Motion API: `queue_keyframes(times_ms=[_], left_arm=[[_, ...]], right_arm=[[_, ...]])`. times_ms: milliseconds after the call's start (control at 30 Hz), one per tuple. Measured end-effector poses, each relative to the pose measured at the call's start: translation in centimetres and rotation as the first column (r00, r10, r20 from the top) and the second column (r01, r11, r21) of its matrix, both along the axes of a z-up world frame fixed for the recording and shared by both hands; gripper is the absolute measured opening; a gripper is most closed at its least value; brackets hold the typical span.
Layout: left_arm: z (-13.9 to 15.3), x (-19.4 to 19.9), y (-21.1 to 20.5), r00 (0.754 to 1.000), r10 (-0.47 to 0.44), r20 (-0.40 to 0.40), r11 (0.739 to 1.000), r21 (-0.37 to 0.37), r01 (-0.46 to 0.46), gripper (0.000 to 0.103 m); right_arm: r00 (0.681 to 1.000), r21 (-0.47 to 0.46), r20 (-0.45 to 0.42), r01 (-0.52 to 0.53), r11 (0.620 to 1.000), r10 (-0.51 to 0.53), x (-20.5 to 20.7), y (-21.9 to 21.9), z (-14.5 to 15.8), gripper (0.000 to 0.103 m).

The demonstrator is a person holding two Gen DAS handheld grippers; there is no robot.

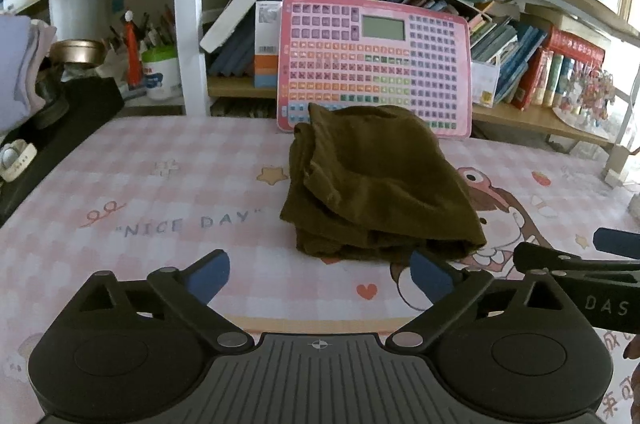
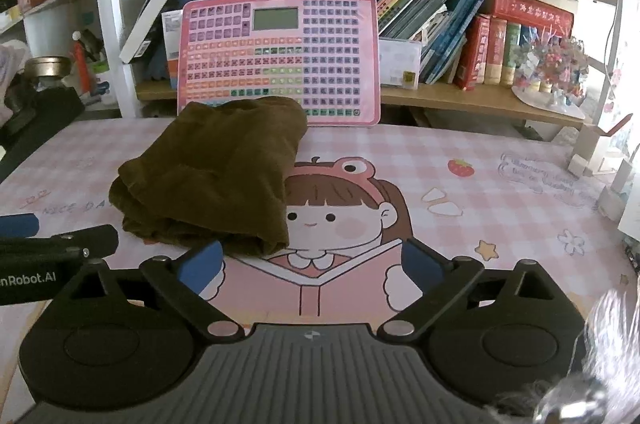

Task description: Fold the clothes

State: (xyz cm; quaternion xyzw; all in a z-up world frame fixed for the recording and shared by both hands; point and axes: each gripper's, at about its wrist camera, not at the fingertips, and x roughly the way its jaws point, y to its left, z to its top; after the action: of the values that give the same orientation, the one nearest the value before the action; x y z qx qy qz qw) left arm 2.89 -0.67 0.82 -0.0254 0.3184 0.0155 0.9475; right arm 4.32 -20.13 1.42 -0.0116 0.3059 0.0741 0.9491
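A dark olive-brown garment [image 1: 376, 180] lies folded into a thick bundle on the pink checked desk mat [image 1: 160, 192]. In the right wrist view the same garment [image 2: 216, 176] sits to the left of centre. My left gripper [image 1: 320, 276] stands open just in front of the bundle's near edge, its blue pads apart with nothing between them. My right gripper [image 2: 312, 264] is open too, with only the mat [image 2: 480, 184] between its pads; its left pad is close to the bundle's near right corner. Each gripper shows at the edge of the other's view.
A pink keyboard-like toy board [image 1: 372, 60] leans against the bookshelf right behind the garment. Books [image 2: 460, 36] fill the shelf. A black object [image 1: 60, 128] with a white watch lies at the left edge; small white boxes [image 2: 592, 152] stand at the right.
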Motion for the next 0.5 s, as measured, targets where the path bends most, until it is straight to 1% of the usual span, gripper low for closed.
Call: queue_keyframes(times_ms=[167, 233, 367, 500], left_arm=[[-0.4, -0.2, -0.2, 1.000, 0.004, -0.029, 1.000, 0.006, -0.004, 0.100], [-0.4, -0.3, -0.2, 0.999, 0.016, -0.036, 1.000, 0.003, -0.016, 0.103], [-0.4, -0.4, 0.0, 0.998, 0.041, -0.044, 0.999, -0.013, -0.042, 0.103], [-0.6, -0.5, 0.0, 0.997, 0.044, -0.057, 0.999, -0.021, -0.045, 0.103]], right_arm=[[1.000, -0.006, -0.012, 0.000, 1.000, 0.000, -0.2, -0.1, -0.2, 0.097], [1.000, -0.005, -0.018, -0.001, 1.000, 0.000, -0.4, 0.0, -0.3, 0.097], [0.999, -0.001, -0.036, -0.001, 1.000, 0.001, -0.9, 0.1, -0.5, 0.098], [1.000, -0.005, -0.030, -0.006, 1.000, 0.006, -1.1, 0.1, -0.4, 0.098]])
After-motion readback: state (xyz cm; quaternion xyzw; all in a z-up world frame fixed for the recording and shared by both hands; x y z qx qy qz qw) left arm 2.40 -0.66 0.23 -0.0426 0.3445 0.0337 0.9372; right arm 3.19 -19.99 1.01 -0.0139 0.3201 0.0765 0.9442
